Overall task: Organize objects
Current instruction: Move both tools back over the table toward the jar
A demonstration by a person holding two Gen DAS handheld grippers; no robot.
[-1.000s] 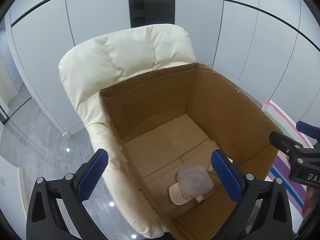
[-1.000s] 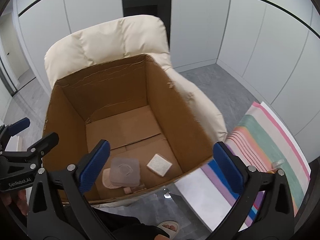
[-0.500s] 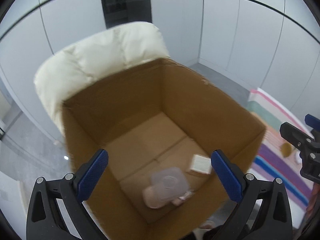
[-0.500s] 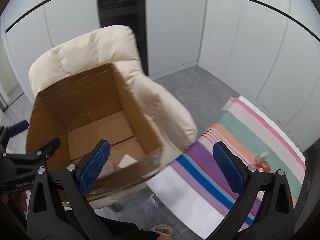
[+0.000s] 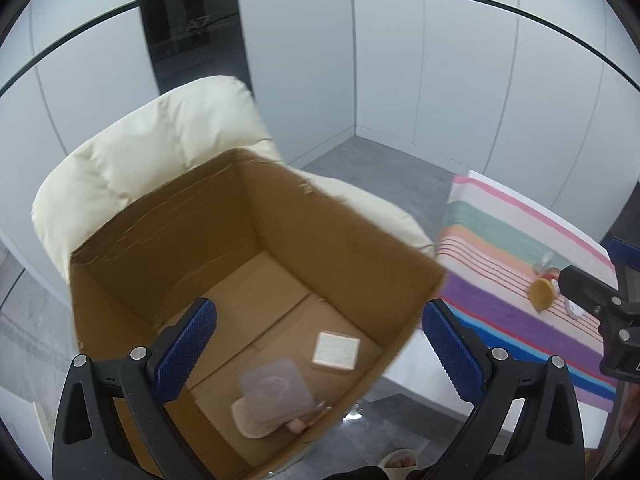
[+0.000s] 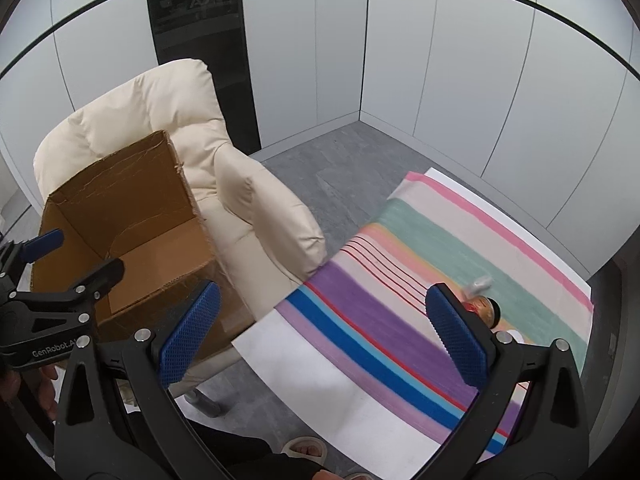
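An open cardboard box (image 5: 328, 240) stands on a cream armchair (image 5: 160, 148). On its floor lie a clear square plastic case (image 5: 276, 390) over a pink item (image 5: 248, 422), and a white square pad (image 5: 336, 350). My left gripper (image 5: 320, 348) hangs open and empty above the box. My right gripper (image 6: 323, 336) is open and empty over the striped cloth (image 6: 400, 300). Beyond its right finger sit a round brown-lidded object (image 6: 486, 308), a clear crumpled piece (image 6: 480, 284) and a small white item (image 6: 514, 336). The brown object (image 5: 541, 294) also shows in the left wrist view.
The striped cloth (image 5: 500, 264) covers a white table to the right of the armchair (image 6: 248, 200). The box (image 6: 120, 220) and the left gripper (image 6: 60, 292) sit at the left of the right wrist view. Grey floor, white wall panels and the person's slippered feet (image 6: 304, 448) surround them.
Both views have swung to the right, away from the box and toward the striped cloth. Both grippers stay open and empty. The things in the box have not moved.
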